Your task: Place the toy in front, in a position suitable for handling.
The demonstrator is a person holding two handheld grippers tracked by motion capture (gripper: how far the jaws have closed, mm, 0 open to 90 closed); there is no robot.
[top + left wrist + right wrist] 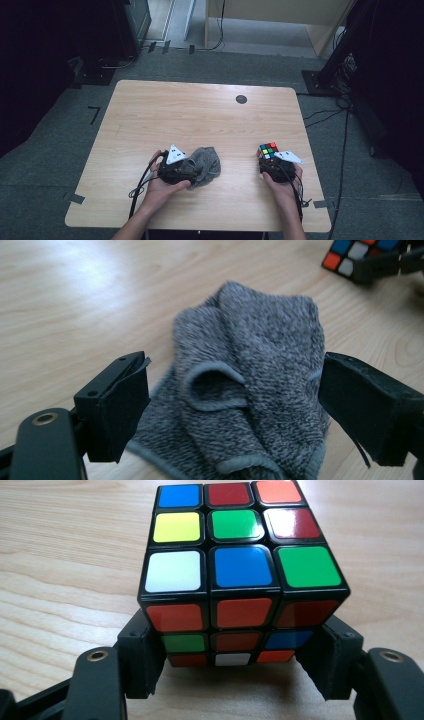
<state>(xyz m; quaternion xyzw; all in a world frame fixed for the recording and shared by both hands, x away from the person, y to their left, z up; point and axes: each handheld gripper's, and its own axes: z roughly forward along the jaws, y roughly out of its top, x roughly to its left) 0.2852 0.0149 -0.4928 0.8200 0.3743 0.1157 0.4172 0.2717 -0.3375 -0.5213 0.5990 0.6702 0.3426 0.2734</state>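
A grey knitted cloth [208,162] lies crumpled on the wooden table [200,112], left of centre near the front. My left gripper [193,170] is open, with one jaw on each side of the cloth [250,370] and neither pressing it. In the left gripper view that gripper [235,410] stands low over the folds. A scrambled Rubik's cube [268,150] sits at the front right. My right gripper [269,159] is shut on it. In the right gripper view the jaws of that gripper [232,662] clamp the lower layers of the cube [240,565].
A small black round disc [241,99] is set in the table near its far edge. The cube [357,255] also appears at the top right of the left gripper view. Cables and dark equipment stands [332,75] lie on the floor around the table.
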